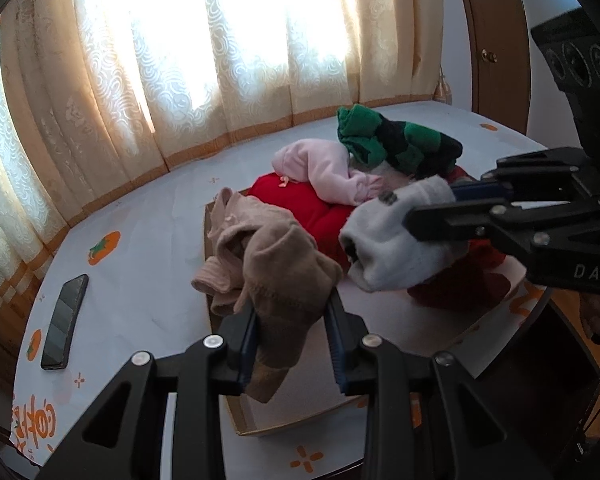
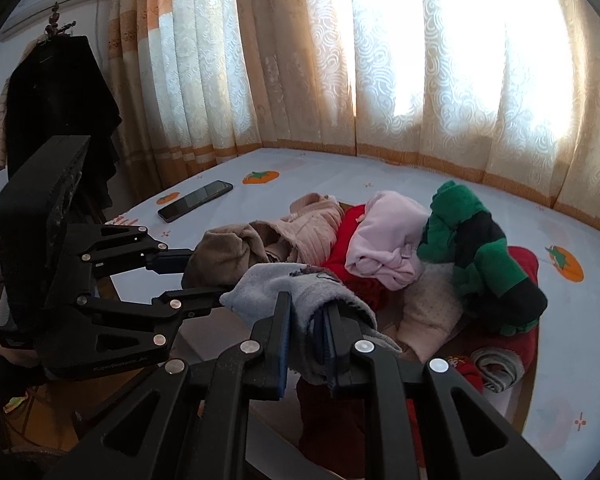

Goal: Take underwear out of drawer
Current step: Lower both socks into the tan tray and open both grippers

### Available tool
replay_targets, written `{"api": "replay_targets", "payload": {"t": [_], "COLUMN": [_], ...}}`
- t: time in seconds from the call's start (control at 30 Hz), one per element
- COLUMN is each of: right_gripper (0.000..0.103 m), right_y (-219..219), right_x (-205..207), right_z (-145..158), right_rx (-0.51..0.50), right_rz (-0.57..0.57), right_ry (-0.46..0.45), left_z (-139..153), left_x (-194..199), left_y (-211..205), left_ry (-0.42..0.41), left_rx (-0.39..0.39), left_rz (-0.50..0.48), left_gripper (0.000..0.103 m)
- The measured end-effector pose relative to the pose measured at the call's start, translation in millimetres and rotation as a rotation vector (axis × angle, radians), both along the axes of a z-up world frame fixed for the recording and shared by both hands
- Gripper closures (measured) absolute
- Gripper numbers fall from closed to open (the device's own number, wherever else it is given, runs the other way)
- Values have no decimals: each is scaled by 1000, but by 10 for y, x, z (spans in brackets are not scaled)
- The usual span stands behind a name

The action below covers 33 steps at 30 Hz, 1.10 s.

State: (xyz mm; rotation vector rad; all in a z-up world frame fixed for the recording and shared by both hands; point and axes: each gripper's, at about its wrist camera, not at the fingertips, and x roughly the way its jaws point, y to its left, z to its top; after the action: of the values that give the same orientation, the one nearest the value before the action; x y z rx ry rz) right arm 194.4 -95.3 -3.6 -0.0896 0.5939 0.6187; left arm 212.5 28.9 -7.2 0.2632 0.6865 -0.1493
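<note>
The left hand-held gripper (image 1: 292, 320) pinches the tan garment (image 1: 276, 276); the right hand-held gripper (image 2: 306, 336) is clamped on the grey one (image 2: 296, 288), both above the box (image 1: 236, 408). Loose cloth could slip free.

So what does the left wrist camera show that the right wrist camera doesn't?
Only the left wrist view shows a wooden door. Only the right wrist view shows a dark coat hanging at the wall. Both share the phone, the green-and-black garment, the left gripper holding a tan garment, and the right gripper holding a grey one.
</note>
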Motion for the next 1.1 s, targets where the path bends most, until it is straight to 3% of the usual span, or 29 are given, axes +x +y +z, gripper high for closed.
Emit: {"api": "replay_targets", "payload": {"t": [0.57,0.87,1.03,1.1], "right_gripper": [87,87,86,79], "right_y": [152,164,122,85], "right_x": [138,82,79,74], "right_z": [-236,-274,-270,-248], "right_rx": [-69,-84,-64,-44], "right_rz": [14,26,8,-1], "right_ry": [103,121,120,121], "left_z": [-272,-326,-301,-250], "left_x": [132,157,126,73], "left_y": [95,77,68,62], "left_ry": [110,117,108,87], "left_rx": [-22,-12,-15,-16], "left_rz": [7,14,25,30], "left_gripper": [74,67,53,42]}}
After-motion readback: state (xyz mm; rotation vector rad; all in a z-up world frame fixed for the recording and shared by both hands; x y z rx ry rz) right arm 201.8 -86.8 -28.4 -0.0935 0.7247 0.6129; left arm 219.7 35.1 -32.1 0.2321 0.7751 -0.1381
